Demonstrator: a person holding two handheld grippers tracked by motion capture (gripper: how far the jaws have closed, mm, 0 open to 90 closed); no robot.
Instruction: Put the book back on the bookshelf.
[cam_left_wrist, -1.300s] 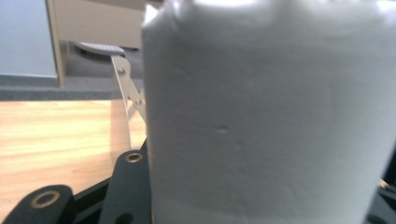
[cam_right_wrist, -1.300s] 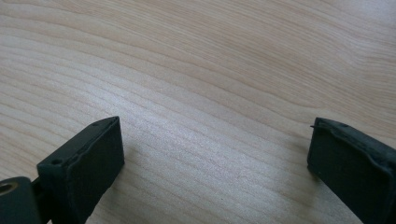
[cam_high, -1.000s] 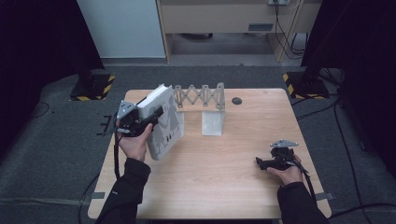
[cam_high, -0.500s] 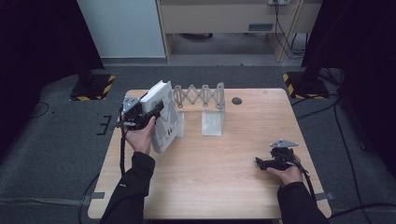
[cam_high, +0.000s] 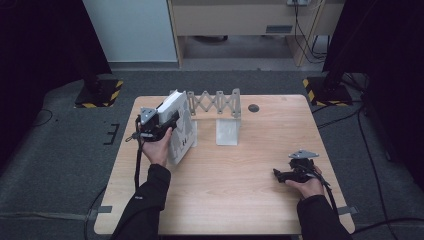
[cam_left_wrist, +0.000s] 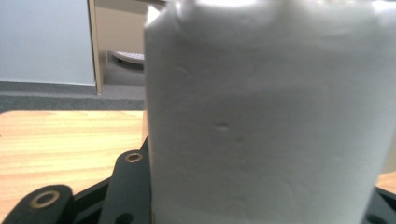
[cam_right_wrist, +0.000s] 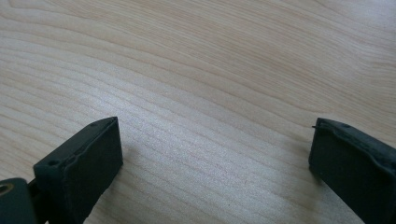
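My left claw (cam_high: 167, 121) was clamped on a thick white book (cam_high: 181, 131), plain pale cover, standing upright at the table's (cam_high: 240, 200) back left against the white folding rack (cam_high: 215, 103). Right claw (cam_high: 281, 174) sat wide open, empty.

A light wooden table (cam_high: 240, 190) stands on grey carpet. At its far left, a thick white book (cam_high: 181, 131) stands upright on its lower edge. Just right of it, 1 white expanding rack (cam_high: 220, 106) runs along the far edge, with a small black disc (cam_high: 254, 108) further right. The near half is bare wood.
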